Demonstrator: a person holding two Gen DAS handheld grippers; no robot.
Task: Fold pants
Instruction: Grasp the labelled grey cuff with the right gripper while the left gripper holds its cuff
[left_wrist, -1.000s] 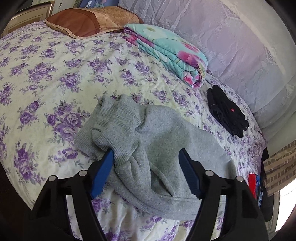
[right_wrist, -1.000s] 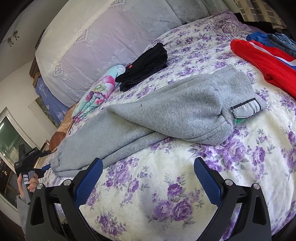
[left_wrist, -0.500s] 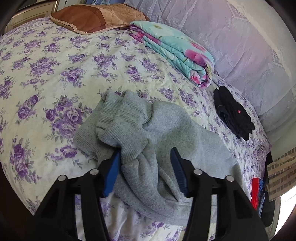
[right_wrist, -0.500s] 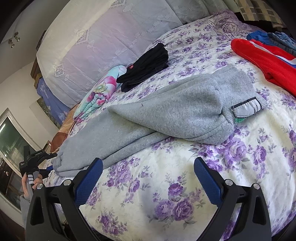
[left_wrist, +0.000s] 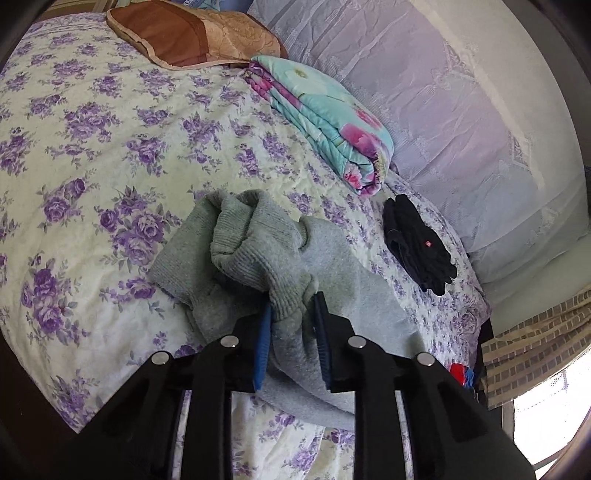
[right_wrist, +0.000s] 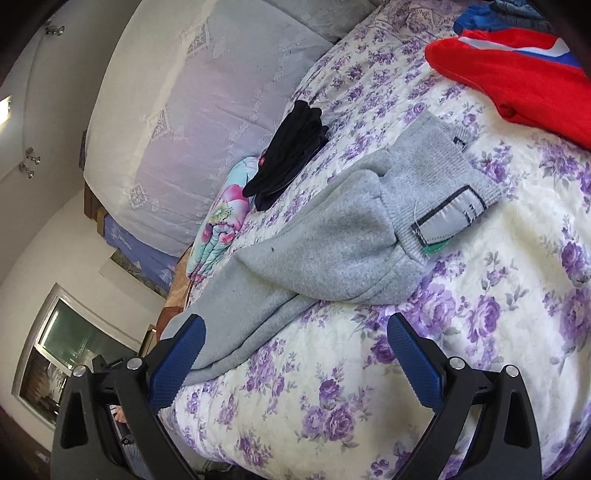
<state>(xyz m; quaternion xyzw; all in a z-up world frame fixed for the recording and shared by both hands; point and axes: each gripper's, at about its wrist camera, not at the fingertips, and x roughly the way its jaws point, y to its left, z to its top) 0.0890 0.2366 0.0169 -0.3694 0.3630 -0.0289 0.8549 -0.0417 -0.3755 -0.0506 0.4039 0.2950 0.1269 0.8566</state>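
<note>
While the grey sweatpants (left_wrist: 295, 295) lie across the floral bedspread (left_wrist: 92, 166), the left gripper (left_wrist: 291, 325) pinches their ribbed cuff end.
Right gripper (right_wrist: 295, 354) gapes empty near the waistband (right_wrist: 443, 192), likely readying a fold.

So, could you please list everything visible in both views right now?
grey pants: one, grey, mid-bed, ribbed cuff end pinched, waistband end free
bedspread: one, cream with purple flowers, covers bed
folded quilt: one, turquoise and pink, near head of bed
pillow: one, brown and tan, head of bed
black garment: one, black, beyond the pants
red garment: one, red, far corner
blue garment: one, blue, behind the red one
left hand-held gripper: black, blue pads, closed on cuffs
right hand-held gripper: black, blue pads, open, beside pants
</note>
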